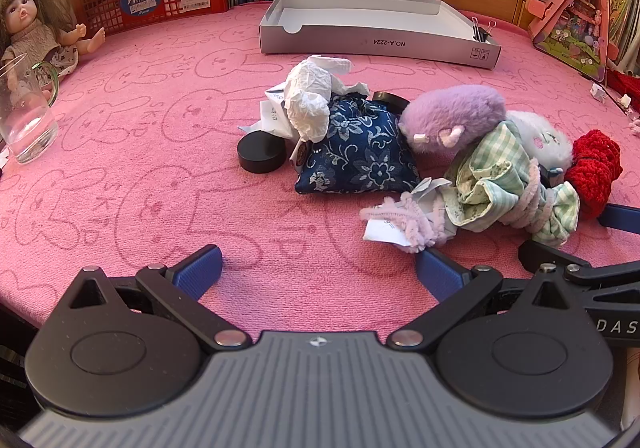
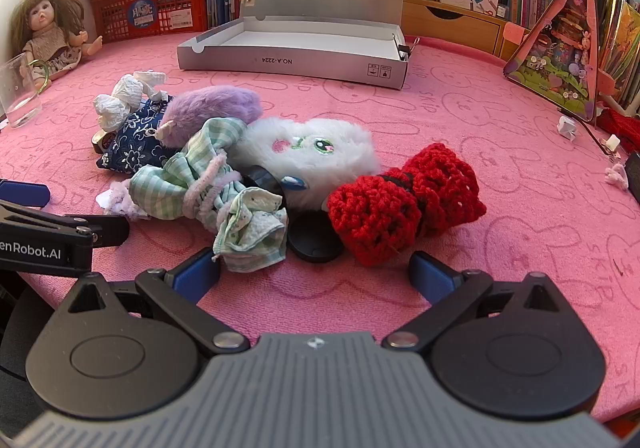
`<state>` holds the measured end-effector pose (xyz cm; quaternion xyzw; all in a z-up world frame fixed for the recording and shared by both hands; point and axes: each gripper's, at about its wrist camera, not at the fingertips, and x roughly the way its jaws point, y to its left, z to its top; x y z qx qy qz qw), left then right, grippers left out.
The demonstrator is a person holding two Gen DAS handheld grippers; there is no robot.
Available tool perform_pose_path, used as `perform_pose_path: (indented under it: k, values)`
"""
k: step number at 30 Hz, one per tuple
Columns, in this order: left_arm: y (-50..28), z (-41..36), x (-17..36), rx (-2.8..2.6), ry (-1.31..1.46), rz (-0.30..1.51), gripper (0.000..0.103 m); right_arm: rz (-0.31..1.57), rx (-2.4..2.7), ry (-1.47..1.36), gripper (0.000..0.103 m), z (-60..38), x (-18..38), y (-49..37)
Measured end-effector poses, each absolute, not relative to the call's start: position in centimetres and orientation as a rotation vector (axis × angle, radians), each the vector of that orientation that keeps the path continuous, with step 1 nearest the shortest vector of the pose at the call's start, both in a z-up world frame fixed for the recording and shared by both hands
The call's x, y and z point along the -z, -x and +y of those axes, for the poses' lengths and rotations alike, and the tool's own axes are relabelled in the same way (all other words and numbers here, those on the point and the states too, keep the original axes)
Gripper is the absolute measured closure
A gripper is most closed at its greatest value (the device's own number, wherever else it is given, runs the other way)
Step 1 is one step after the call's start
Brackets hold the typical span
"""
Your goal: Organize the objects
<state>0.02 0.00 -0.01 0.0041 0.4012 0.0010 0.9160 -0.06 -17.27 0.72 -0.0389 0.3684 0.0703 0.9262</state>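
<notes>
- Left wrist view: a heap of small soft things lies on the pink rabbit-print cloth (image 1: 120,175), ahead and to the right of the left gripper (image 1: 320,272).
- Dark blue floral fabric pouch (image 1: 360,151) sits in the middle of the heap, with a crumpled white tissue (image 1: 310,99) resting on its far left corner.
- Black round puck-like lid (image 1: 261,151) lies flat just left of the pouch; it looks to touch the paper scraps there, though the edge is hard to read.
- Fluffy purple plush (image 1: 454,115) leans against the pouch's right side.
- Green-and-white checked fabric bundle wound with lilac chenille cord (image 1: 516,183) lies nearest the left gripper's right finger.
- Right wrist view: a red crocheted yarn bow (image 2: 404,203) sits just beyond the right gripper (image 2: 316,276), toward its right finger, touching a white fluffy plush with an embroidered face (image 2: 316,151) behind it.
- Open silver cardboard box with its lid raised (image 2: 292,63) stands well beyond the heap, empty inside as far as shows.
- Both grippers tilt down toward the cloth, blue-padded fingers spread wide apart, nothing between them.
</notes>
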Motion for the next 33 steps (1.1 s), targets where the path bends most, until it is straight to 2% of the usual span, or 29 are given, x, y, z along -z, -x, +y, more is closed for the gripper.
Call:
perform_pose_path:
  k: [33]
  values:
    - [-0.03, -0.01, 0.01, -0.002, -0.009, 0.825, 0.0, 0.756, -0.143, 0.079, 0.0, -17.43, -0.48, 0.08]
